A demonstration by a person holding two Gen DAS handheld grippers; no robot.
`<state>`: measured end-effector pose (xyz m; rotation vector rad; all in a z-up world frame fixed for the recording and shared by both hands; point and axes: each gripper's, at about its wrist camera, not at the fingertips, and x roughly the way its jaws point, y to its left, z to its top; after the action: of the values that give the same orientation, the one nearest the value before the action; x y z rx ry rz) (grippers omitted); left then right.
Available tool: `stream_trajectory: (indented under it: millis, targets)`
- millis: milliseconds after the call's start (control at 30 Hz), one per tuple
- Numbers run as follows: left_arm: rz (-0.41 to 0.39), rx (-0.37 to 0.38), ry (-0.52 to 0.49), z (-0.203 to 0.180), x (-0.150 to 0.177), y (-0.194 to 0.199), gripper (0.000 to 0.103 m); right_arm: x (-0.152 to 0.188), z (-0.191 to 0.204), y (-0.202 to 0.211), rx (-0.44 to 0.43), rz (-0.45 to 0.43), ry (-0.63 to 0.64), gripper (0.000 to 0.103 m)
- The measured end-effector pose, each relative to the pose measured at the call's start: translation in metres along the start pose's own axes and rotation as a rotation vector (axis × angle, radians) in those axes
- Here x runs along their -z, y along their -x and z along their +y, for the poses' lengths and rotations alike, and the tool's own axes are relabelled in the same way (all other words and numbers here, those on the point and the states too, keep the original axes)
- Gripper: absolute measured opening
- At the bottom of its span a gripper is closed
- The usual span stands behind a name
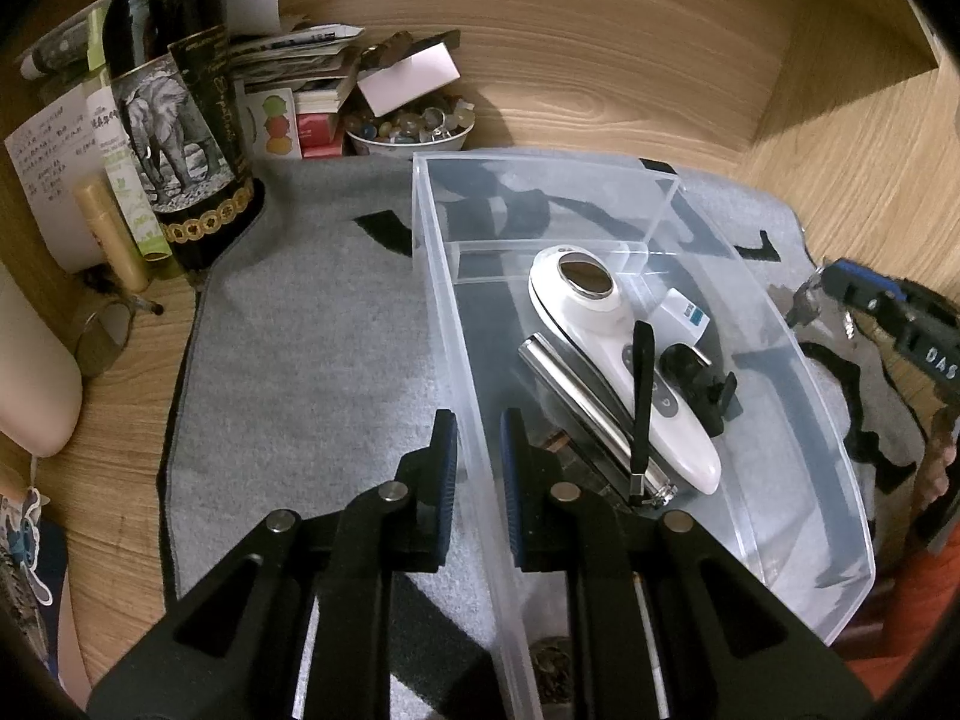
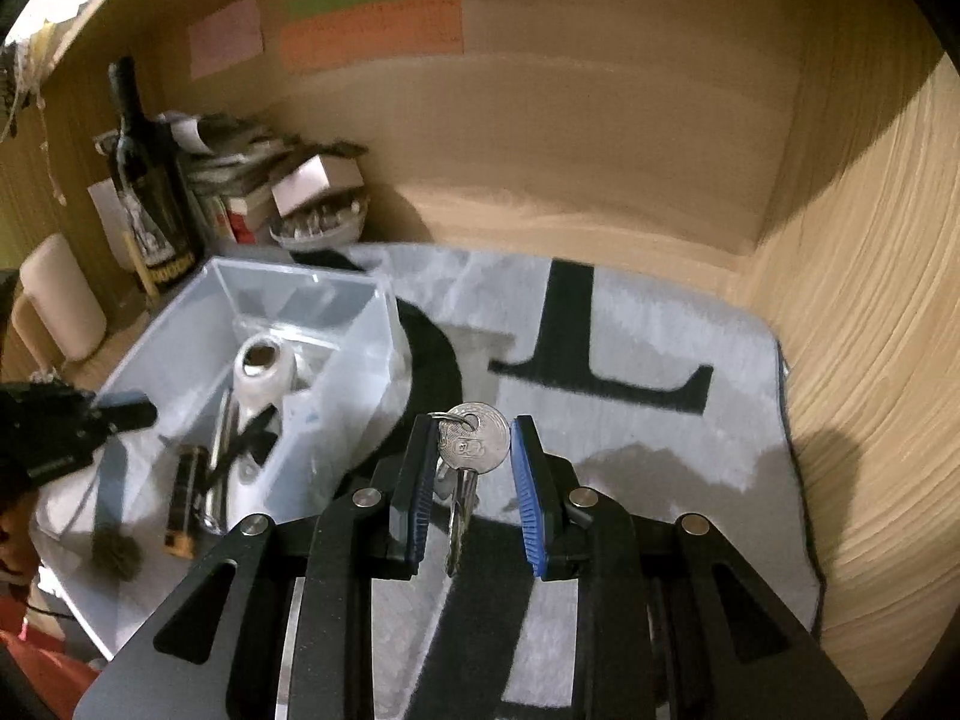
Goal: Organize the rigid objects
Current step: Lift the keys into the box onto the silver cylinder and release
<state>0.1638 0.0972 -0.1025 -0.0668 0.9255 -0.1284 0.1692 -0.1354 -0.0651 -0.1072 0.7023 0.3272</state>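
While the right hand-held gripper (image 2: 471,456) pinches a bunch of keys (image 2: 469,450) by the round head, blades hanging down between its blue pads above the grey mat (image 2: 660,450), the clear bin (image 2: 198,324) lies to its left, well apart, on the mat's left edge. That bin's long axis runs near to far, and the left hand-held gripper (image 1: 479,462) is pressed together on its near-left wall. Judging by this, the keys must travel leftward over the bin's right wall.
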Motion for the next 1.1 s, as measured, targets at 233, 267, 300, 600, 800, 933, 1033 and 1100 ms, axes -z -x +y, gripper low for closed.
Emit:
stream_trajectory:
  millis: [233, 267, 300, 600, 800, 933, 1033, 1100]
  targets:
    - [0.001, 0.001, 0.001, 0.001, 0.000, -0.001, 0.014, -0.015, 0.013, 0.018, -0.013, -0.073, 0.018, 0.023]
    - [0.000, 0.000, 0.001, 0.001, -0.001, -0.001, 0.014, -0.017, 0.014, 0.021, -0.020, -0.084, 0.017, 0.023]
    - [0.000, 0.000, 0.001, 0.002, -0.001, -0.001, 0.014, -0.020, 0.016, 0.024, -0.028, -0.096, 0.018, 0.023]
    - [-0.001, 0.002, 0.002, 0.001, -0.001, 0.000, 0.014, -0.033, 0.053, 0.034, -0.125, -0.151, 0.092, 0.023]
    - [-0.002, 0.002, 0.003, 0.001, -0.001, 0.000, 0.014, -0.031, 0.082, 0.023, -0.191, -0.126, 0.153, 0.023]
    - [-0.002, 0.002, 0.004, 0.001, -0.001, -0.001, 0.014, -0.026, 0.098, 0.007, -0.215, -0.078, 0.192, 0.023]
    - [-0.002, 0.001, 0.004, 0.000, -0.001, -0.001, 0.014, -0.021, 0.109, -0.009, -0.230, -0.026, 0.217, 0.023]
    - [-0.002, 0.001, 0.004, 0.000, -0.001, -0.001, 0.014, -0.017, 0.115, -0.020, -0.234, 0.012, 0.231, 0.023]
